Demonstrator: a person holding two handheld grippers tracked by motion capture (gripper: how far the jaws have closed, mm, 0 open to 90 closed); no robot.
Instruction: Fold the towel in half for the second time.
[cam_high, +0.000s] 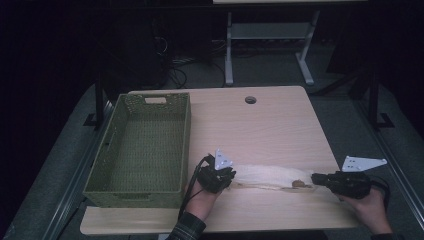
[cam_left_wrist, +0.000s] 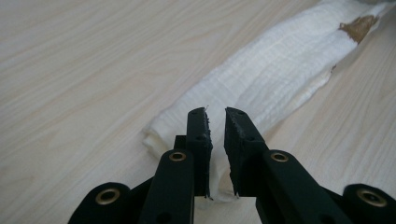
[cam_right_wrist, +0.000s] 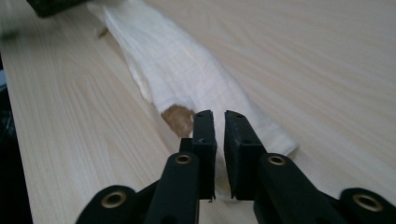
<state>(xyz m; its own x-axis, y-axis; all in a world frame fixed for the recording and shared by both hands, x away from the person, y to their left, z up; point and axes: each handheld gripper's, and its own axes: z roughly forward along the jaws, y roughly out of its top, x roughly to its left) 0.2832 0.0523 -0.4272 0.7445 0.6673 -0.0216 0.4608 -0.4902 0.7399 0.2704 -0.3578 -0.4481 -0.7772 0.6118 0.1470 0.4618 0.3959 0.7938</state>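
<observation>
A long white cloth (cam_high: 267, 176) lies stretched on the wooden table (cam_high: 260, 125) between two hand-held grippers. The left gripper (cam_left_wrist: 216, 113) and right gripper (cam_right_wrist: 215, 114) each have jaws slightly parted around one cloth end, pads not pressing. A green basket (cam_high: 142, 145) sits beyond the left gripper.

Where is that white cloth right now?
In the high view the white cloth lies stretched along the table's near edge, between the left gripper and right gripper, right of the green basket.

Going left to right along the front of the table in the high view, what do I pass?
Green basket → left gripper → white cloth → right gripper.
</observation>
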